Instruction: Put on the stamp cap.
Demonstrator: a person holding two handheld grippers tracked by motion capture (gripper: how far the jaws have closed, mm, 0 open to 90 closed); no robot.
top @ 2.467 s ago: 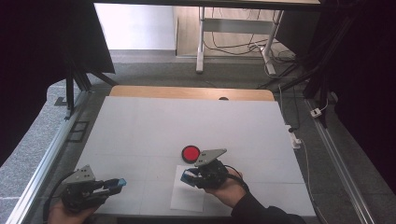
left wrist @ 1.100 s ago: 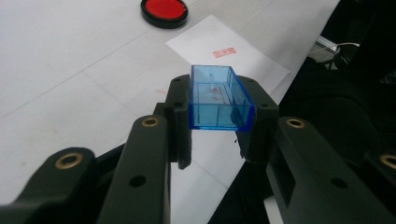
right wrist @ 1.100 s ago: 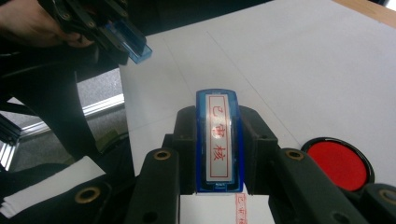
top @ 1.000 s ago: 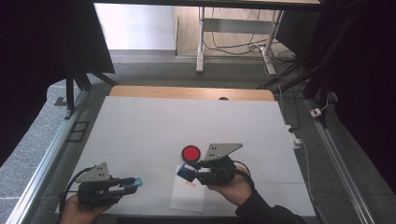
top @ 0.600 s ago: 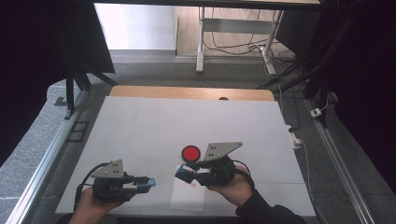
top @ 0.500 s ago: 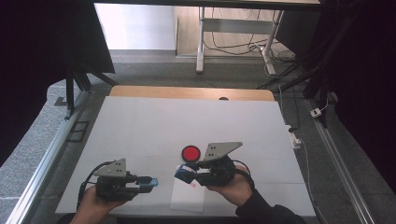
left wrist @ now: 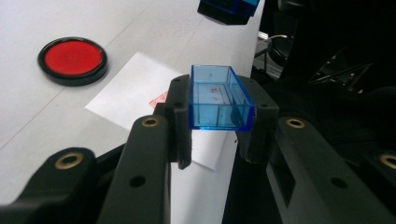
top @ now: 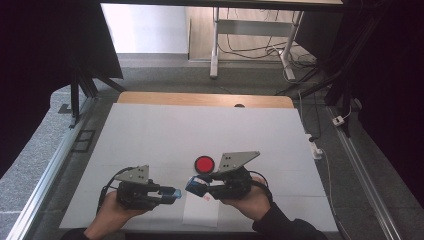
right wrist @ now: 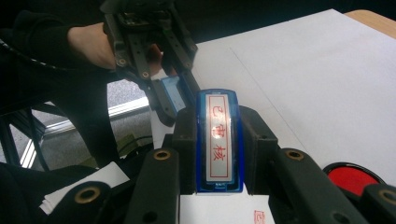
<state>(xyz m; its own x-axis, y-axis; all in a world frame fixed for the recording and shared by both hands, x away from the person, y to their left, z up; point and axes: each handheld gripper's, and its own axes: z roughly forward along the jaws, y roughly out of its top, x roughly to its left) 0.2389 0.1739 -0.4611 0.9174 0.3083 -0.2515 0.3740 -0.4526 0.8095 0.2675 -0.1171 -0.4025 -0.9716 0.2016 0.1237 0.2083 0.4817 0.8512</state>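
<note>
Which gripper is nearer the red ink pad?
Right. The right gripper sits just below the red ink pad; the left gripper is farther off, lower and to its left.

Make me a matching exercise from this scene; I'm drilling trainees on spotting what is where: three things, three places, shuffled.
Things:
1. cap
2. stamp
3. ink pad

Places:
A. lying on the table, beside the paper
B. clamped in the left gripper
C. clamped in the right gripper

Pairs: 1-B, 2-C, 3-A
</note>
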